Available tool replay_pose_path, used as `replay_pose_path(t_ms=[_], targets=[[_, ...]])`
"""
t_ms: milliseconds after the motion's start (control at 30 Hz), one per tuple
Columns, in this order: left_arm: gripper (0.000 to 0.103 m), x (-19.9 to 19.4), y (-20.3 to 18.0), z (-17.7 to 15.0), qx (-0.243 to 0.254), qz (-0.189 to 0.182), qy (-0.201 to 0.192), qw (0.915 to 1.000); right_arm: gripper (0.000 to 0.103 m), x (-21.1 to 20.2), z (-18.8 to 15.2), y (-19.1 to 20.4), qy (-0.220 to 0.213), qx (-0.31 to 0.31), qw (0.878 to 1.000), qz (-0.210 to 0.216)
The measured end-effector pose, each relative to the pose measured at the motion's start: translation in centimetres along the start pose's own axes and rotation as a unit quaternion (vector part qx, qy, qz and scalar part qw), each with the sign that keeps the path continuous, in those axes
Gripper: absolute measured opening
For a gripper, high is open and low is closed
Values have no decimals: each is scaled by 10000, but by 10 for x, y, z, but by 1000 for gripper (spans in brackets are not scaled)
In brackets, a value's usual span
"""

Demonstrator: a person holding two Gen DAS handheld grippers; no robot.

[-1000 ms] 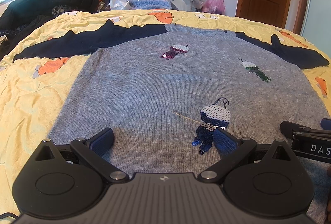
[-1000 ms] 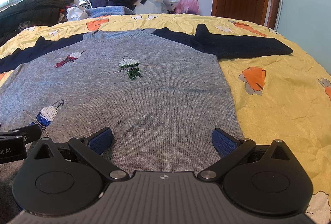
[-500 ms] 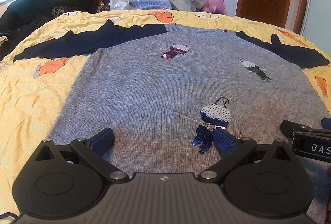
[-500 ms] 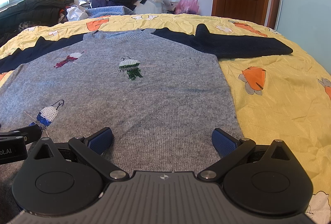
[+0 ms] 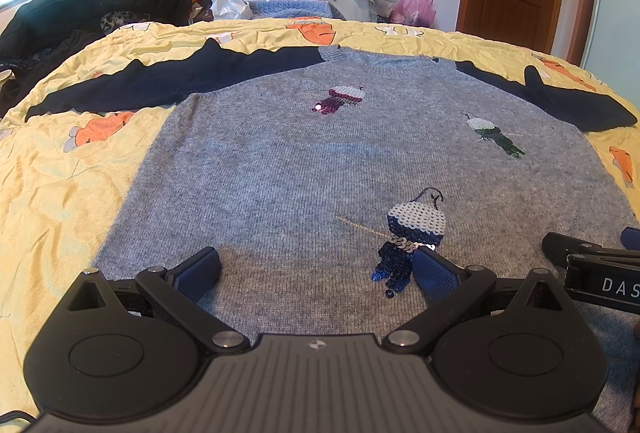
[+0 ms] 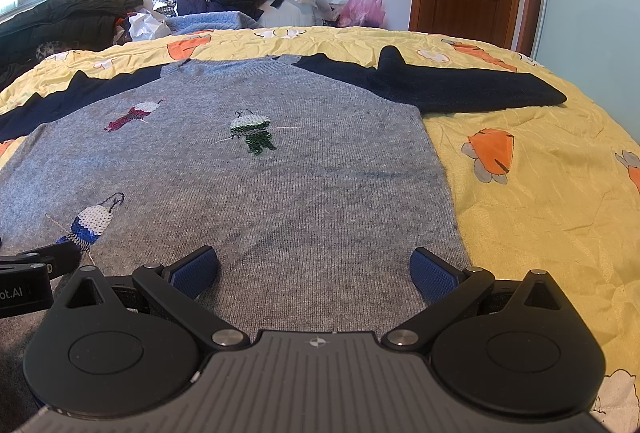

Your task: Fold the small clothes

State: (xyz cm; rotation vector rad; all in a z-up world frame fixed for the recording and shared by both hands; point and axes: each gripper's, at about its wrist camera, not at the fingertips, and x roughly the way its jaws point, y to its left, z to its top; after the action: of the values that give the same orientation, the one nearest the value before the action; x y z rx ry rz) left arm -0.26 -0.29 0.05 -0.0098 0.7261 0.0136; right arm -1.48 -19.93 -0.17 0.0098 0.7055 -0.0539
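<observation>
Both tongs spread wide at the near hem of the sweater, gripping nothing.

Your left tongs (image 5: pixel 316 271) sit low over the grey sweater (image 5: pixel 320 169) near its hem toward its left side, pads apart, the right pad just beside the blue sequin bird (image 5: pixel 412 233). Your right tongs (image 6: pixel 314 271) hang over the hem toward the right side, equally released, the right pad close to the sweater's side edge. Ahead of you the sweater lies flat, face up, on the yellow bed sheet (image 6: pixel 540 201), navy sleeves (image 6: pixel 440 85) stretched out to either side, collar at the far end. Each tool shows at the edge of the other's view.
</observation>
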Motion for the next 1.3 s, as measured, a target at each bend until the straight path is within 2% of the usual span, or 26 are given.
replay_pose_path(t_ms=[500,567,633,700,833,967,1033,1133,1233,1300], targets=[[103,0,0,0,0,-1,0,10000,103,2,-1,-3,21,-15,10000,25],[103,0,0,0,-1,-1,-1,10000,103,1,2,-3,76,-51,9999,123],[103,0,0,0,-1,2,-1,10000,102,-1,15,-11,173,-201,9987,435],[103,0,-1,0,5,4,2,10000,102,1,34,-28,28,-312,9976,625],[103,0,-1,0,5,0,1,10000,103,21,85,-89,-481,-120,9978,439],[103,0,-1,0,8,-3,1,10000,100,69,133,-181,-341,966,9946,172],[103,0,-1,0,7,1,0,10000,92,92,148,-233,-354,1695,9849,0],[103,0,-1,0,7,2,1,10000,90,121,159,-301,-374,2656,9631,-227],[103,0,-1,0,7,1,0,10000,83,143,163,-349,-373,3338,9413,-338],[103,0,-1,0,7,0,1,10000,81,158,159,-372,-340,3754,9260,-222]])
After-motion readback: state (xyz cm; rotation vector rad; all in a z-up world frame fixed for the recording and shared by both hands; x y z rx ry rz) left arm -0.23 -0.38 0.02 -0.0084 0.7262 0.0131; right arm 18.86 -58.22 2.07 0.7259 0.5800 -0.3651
